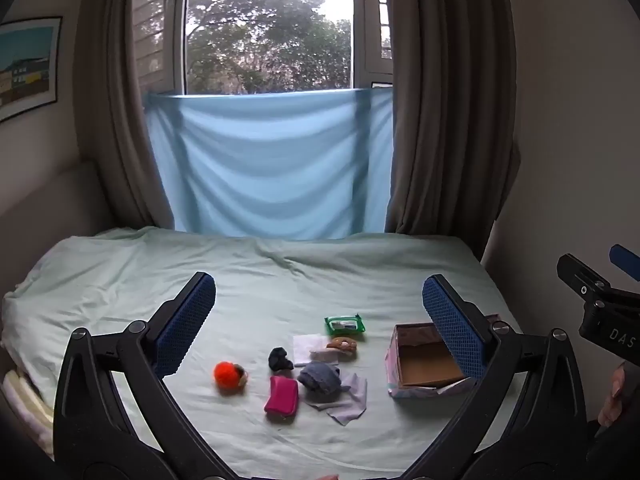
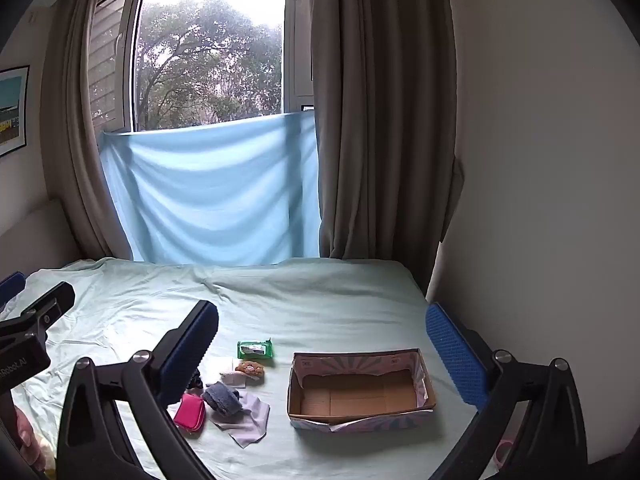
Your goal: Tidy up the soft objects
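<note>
Both grippers are hanging above the near end of the bed [image 1: 120, 272], pointing toward the window. The left gripper [image 1: 320, 308] is spreading its blue-padded fingers [image 1: 188, 320] wide, gripping nothing. The right gripper [image 2: 324, 340] is doing the same, fingers [image 2: 456, 356] far apart with only air between them.

The soft things are lying in a loose cluster on the pale green sheet, and the open cardboard box [image 2: 360, 390] is sitting at about three o'clock from them, well apart from the nearest cloth. The box is showing a bare brown floor.

Taking the grey-blue bundled cloth [image 1: 320, 376] as the centre of the dial: a pink pouch [image 1: 281, 395] is lying just beside it at nine o'clock, with an orange pompom ball [image 1: 228, 374] farther out the same way. A dark small bundle [image 1: 280, 358] is resting at ten o'clock. A white folded cloth [image 1: 308, 346] is lying at about twelve, and a small brown plush [image 1: 342, 345] is sitting at one o'clock, touching a pale folded piece. Beyond that, farther up the bed, a green wipes pack [image 1: 345, 324] is lying flat. A thin lilac-grey cloth [image 1: 352, 398] is spreading out from under the grey-blue bundle toward five o'clock.

A light blue sheet [image 2: 208, 192] is hanging across the lower window between brown curtains [image 2: 380, 120].
</note>
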The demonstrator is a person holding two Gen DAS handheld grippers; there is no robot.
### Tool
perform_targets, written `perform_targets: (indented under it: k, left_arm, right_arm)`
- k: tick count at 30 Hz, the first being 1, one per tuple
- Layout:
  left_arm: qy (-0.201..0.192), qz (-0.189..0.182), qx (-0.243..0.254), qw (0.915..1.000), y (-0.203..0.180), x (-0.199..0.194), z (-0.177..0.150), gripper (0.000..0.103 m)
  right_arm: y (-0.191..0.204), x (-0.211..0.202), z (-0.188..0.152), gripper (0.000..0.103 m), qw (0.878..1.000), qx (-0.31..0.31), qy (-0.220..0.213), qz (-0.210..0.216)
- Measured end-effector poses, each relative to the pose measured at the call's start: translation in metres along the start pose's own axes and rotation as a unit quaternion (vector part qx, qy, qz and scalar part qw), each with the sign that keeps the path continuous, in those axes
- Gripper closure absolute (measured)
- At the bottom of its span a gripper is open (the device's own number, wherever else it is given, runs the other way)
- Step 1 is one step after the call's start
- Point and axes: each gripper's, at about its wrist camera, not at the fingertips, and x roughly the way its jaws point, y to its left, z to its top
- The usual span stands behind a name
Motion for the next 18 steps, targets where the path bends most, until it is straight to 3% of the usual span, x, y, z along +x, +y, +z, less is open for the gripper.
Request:
perform_targets:
  k: [18]
  left_arm:
    - [0.011, 0.002, 0.008, 0.9999, -0.0029, 0.0025, -0.0015, 0.0]
  right_arm:
    - [-0.0055, 0.0015, -0.0042, 0.0, 1.0, 0.007, -0.006, 0.008]
